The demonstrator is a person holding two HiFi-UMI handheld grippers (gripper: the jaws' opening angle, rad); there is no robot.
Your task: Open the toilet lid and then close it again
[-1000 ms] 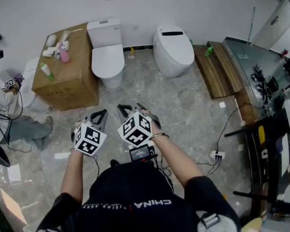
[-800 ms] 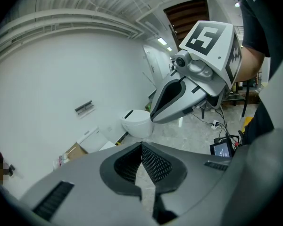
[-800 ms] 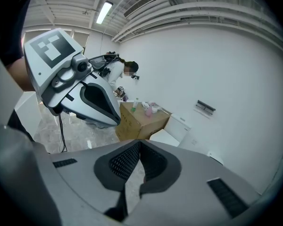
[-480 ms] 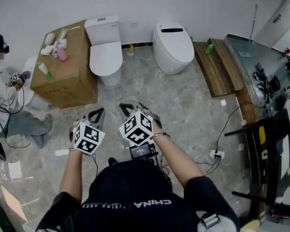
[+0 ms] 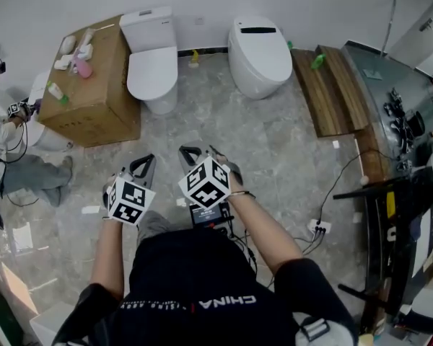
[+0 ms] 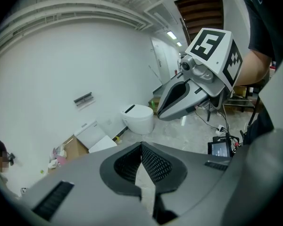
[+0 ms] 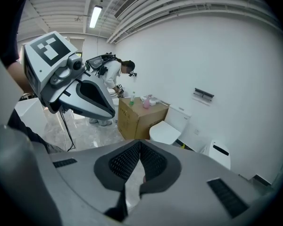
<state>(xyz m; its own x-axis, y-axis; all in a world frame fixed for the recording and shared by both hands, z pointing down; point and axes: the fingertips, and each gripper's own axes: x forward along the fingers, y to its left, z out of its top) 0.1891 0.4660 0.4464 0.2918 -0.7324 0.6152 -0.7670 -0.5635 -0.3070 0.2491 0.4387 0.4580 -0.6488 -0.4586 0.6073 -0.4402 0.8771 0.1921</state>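
A white toilet with a tank [image 5: 153, 71] stands against the far wall with its lid down; it also shows as the toilet [image 6: 96, 138] and the toilet [image 7: 167, 131] in the gripper views. My left gripper [image 5: 146, 166] and right gripper [image 5: 202, 156] hang side by side over the marble floor, well short of the toilet. Both are shut with nothing between the jaws. In the left gripper view the left gripper [image 6: 141, 145] has its pads meeting; the right gripper [image 7: 140, 144] looks the same in its own view.
A second, rounded toilet [image 5: 260, 56] stands to the right of the first. A cardboard box [image 5: 94, 85] with bottles on top sits to its left, and a person [image 5: 0, 121] crouches beyond it. Wooden planks [image 5: 325, 92] and floor cables [image 5: 325, 225] lie at the right.
Both grippers stay shut and have sunk slightly. The toilets and the box now sit higher in the head view, and the box has shifted a little left.
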